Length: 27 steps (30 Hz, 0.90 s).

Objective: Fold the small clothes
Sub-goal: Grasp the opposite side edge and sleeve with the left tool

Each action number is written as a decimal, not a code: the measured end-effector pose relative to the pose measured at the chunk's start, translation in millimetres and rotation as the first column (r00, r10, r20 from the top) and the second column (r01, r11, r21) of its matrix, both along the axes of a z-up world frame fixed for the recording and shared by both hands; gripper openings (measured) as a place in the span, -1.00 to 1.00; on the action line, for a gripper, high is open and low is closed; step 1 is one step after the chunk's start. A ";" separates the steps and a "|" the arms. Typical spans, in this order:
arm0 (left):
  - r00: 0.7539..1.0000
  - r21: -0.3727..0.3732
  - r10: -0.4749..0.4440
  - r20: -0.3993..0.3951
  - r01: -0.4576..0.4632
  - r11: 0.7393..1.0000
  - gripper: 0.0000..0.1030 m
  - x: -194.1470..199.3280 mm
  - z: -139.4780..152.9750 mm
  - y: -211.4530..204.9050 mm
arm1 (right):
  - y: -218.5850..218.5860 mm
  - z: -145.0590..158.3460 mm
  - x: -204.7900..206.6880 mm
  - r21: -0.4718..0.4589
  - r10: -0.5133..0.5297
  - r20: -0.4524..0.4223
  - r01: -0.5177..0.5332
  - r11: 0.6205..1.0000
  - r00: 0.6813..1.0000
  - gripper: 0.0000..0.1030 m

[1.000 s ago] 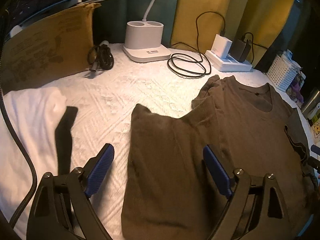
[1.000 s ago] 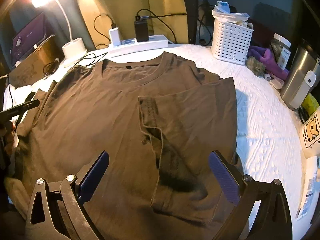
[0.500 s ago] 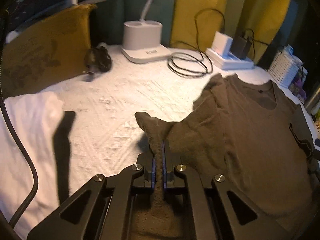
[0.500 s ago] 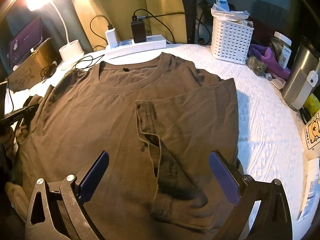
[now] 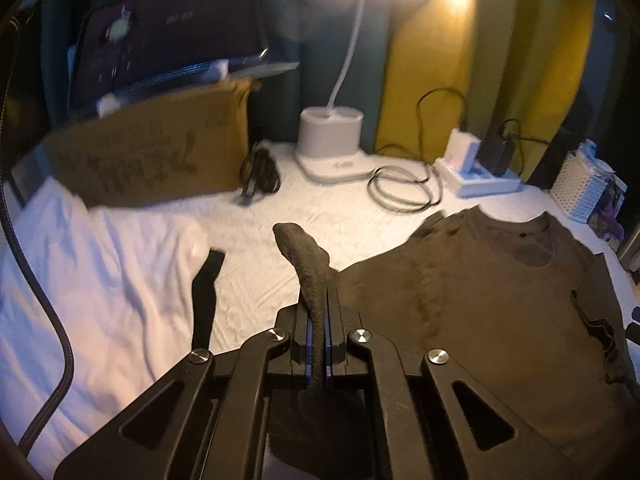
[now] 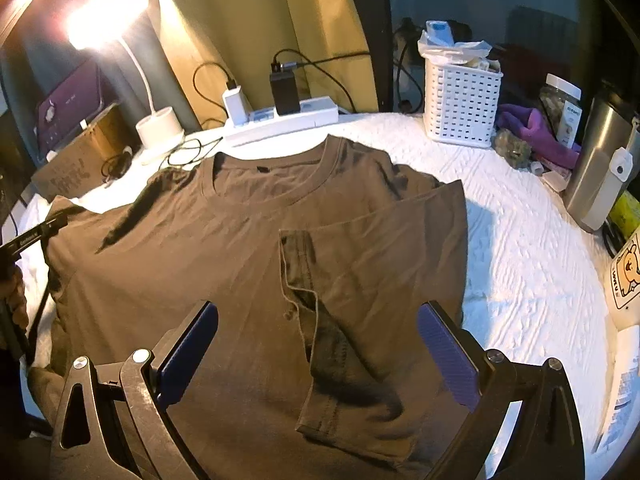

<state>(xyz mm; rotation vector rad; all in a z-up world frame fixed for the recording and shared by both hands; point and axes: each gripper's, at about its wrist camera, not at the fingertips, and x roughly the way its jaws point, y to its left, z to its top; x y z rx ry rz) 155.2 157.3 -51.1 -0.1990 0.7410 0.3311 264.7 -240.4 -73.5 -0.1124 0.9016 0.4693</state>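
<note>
The left gripper is clenched on the limp brown T-shirt's left edge, the right gripper hangs released above its folded side, and the light cloth sprawls toward the bed's far edge, best pinched at hems.

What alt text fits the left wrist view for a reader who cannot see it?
The left gripper is shut on a lifted fold of the brown cotton T-shirt, which lies on a white textured bedcover. Behind stand a white desk lamp, a coiled black cable and a white power strip.
</note>
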 end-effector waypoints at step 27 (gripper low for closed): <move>0.913 -0.104 -0.355 -0.203 0.340 0.935 -0.93 81.3 -36.8 -160.0 | -56.1 8.3 1.0 0.183 -0.014 0.025 0.009 0.983 1.000 0.95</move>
